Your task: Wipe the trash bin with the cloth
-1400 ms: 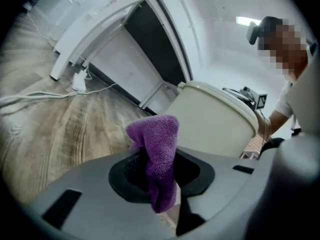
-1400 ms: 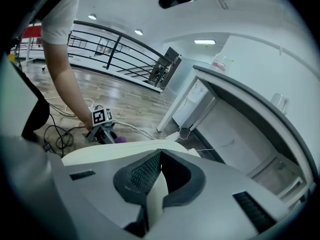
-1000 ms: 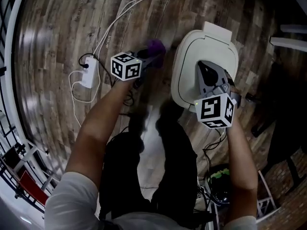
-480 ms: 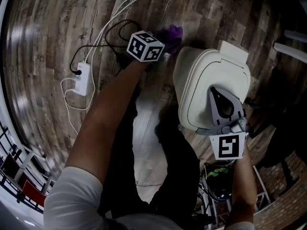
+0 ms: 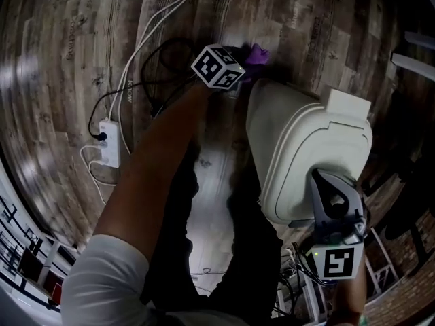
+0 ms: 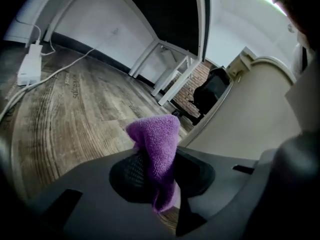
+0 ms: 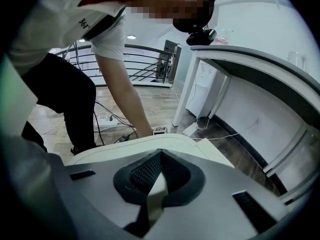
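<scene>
the cream trash bin [image 5: 299,161] stands on the wood floor [image 5: 81,60] with its lid [image 5: 319,138] shut, so its inside is hidden. the left claw [image 5: 246,61] pinches the purple cloth [image 5: 257,53] at the bin's far left corner. a second ago it held the cloth further along the bin's left side, by the lid rim. the right claw [image 5: 319,182] stays pressed together, empty, tips over the lid's near edge. whether the cloth touches the bin wall is unclear.

White short sleeves [image 5: 102,277], black trousers [image 5: 251,250]; grey right gripper [image 5: 318,176], black-white marker cube [image 5: 334,262].
</scene>
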Motion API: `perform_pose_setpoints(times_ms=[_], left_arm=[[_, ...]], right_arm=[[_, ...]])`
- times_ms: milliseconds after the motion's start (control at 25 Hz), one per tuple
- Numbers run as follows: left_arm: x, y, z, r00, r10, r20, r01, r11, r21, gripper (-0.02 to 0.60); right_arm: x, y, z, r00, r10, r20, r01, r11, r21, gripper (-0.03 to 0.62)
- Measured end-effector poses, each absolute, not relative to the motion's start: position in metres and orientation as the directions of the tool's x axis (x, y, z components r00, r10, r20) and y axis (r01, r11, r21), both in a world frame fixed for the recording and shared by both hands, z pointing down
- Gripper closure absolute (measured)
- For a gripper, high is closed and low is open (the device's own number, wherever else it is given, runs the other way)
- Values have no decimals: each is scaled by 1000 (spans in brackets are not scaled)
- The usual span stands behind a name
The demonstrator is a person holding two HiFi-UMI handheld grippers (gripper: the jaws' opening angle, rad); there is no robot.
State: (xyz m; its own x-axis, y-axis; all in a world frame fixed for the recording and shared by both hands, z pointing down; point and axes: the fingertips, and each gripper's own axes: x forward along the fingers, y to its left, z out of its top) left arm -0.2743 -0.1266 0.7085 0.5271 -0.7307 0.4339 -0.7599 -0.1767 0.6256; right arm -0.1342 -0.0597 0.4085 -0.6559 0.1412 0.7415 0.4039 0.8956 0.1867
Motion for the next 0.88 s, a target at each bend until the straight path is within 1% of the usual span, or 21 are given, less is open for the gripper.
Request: perform_pose_setpoints(times_ms=[200,320,520,680,760,880], left_arm=[[-248,-142,736,645,-634,427,-730,-345,591,498],[-233,-148,751,700,-579,418,-693,-406,596,499],[-211,-161,747,799,-518,307,-553,-429,714,505],[-207,-165,748,845,-473,251,-467,-420,778,505],[-205,-165,748,861,-465,209,-414,-399,818,505],[-204,-167,743,864,-488,126,-325,-348,879,505]], right_arm=[[-137,-57,405,-703,142,697,381,903,200,586],[-139,-55,405,-709,152,688,395,894,209,586],[-137,-55,405,-708,169,686,414,886,208,586],[-138,-56,404,-717,165,677,409,886,217,586],[-138,-56,404,-718,171,674,415,884,217,586],[-138,-56,404,-719,174,673,419,881,219,586]])
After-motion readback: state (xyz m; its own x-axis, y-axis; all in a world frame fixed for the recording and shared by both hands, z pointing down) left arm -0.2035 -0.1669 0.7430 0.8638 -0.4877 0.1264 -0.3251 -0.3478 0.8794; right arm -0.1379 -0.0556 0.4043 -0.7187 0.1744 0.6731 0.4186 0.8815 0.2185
